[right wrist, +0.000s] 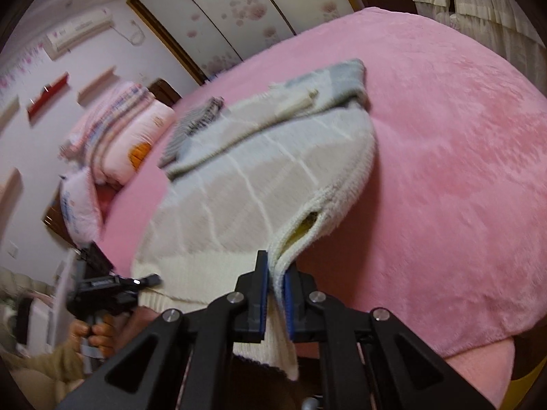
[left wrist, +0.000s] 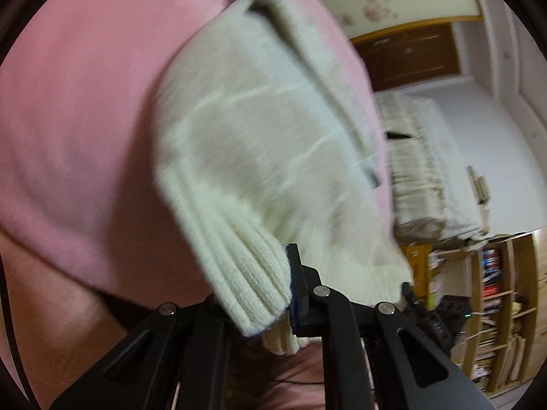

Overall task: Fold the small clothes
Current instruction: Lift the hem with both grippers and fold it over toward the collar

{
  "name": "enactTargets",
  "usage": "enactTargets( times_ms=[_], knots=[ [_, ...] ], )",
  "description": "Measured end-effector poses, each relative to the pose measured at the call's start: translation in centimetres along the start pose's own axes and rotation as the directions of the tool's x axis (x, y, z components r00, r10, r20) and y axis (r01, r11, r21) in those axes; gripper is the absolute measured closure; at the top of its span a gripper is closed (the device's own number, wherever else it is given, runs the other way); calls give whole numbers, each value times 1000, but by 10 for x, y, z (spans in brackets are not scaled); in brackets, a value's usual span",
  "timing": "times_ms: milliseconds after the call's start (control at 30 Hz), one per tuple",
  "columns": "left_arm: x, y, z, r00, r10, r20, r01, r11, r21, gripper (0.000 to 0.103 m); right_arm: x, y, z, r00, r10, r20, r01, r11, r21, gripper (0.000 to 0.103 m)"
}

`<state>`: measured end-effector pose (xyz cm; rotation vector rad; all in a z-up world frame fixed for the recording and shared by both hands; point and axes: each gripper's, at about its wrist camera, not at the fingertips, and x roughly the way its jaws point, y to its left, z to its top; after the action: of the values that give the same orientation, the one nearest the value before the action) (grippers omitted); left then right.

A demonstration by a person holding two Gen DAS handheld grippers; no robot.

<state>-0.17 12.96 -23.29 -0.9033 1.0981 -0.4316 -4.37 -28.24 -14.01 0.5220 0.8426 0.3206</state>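
Note:
A small cream and grey knitted sweater (right wrist: 246, 177) lies on the pink bed (right wrist: 444, 136). My right gripper (right wrist: 276, 287) is shut on the sweater's ribbed hem at its near right corner. My left gripper (left wrist: 290, 294) is shut on the ribbed hem at the other corner; the sweater (left wrist: 253, 136) stretches away from it over the pink bed (left wrist: 85, 119). The left gripper also shows in the right wrist view (right wrist: 150, 278), held by a hand at the hem's left end. The hem is lifted a little off the bed.
A striped grey garment (right wrist: 195, 126) lies beyond the sweater. Pink pillows (right wrist: 119, 126) are stacked at the bed's far left. A wooden bookshelf (left wrist: 495, 307) and cream curtains (left wrist: 420, 171) stand beside the bed.

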Motion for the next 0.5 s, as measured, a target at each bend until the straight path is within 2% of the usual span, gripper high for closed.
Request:
enactTargets(
  times_ms=[100,200,333,500],
  knots=[
    [-14,-24,17,994,-82,78,82,997,10,95,-4,6,24,998,55,41,-56,998,18,96],
    [-27,-47,46,978,-117,173,115,993,20,95,-5,7,54,992,90,93,-94,995,43,96],
    [-24,-79,92,964,-92,248,81,995,56,95,1,7,98,985,91,146,-101,993,57,96],
    [-4,-119,158,955,-33,294,0,994,110,95,26,3,160,980,68,188,-81,995,64,96]
  ],
)
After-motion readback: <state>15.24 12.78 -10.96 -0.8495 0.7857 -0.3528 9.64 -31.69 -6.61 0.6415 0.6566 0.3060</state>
